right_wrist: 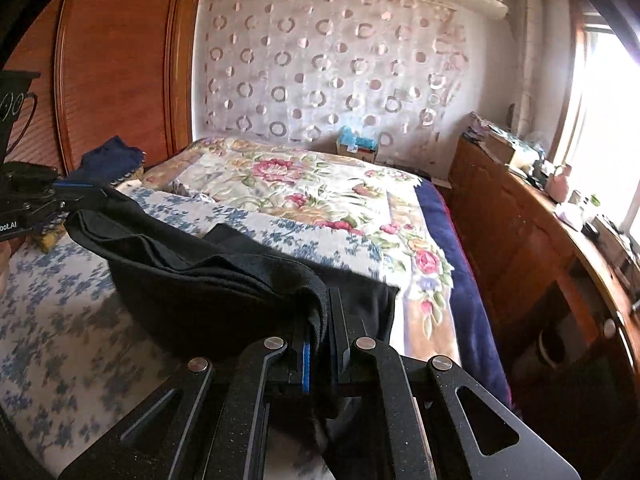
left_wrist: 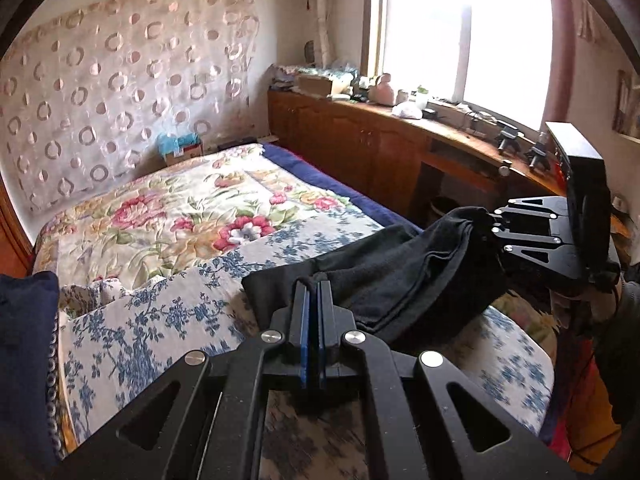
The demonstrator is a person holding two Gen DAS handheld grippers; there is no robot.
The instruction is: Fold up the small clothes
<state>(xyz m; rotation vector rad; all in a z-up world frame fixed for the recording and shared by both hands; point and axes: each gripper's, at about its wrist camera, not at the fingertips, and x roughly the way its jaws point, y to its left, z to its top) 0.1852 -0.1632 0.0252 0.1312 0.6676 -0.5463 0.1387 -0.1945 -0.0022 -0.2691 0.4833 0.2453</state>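
Observation:
A black garment (left_wrist: 400,276) hangs folded between my two grippers, sagging in the middle above the bed (left_wrist: 168,320). My left gripper (left_wrist: 314,286) is shut on one end of it. My right gripper (left_wrist: 494,226) holds the other end at the right of the left wrist view. In the right wrist view the black garment (right_wrist: 208,280) runs from my right gripper (right_wrist: 320,304), shut on its near end, to my left gripper (right_wrist: 86,192) at the far left. Part of the cloth drapes below my right fingers.
The bed carries a blue-flowered sheet (right_wrist: 52,300) and a floral quilt (right_wrist: 304,196). A dark blue cloth pile (right_wrist: 108,156) lies at the bed's left. A wooden cabinet (left_wrist: 360,140) with clutter runs under the window (left_wrist: 464,36). A small box (right_wrist: 358,146) sits at the bed's head.

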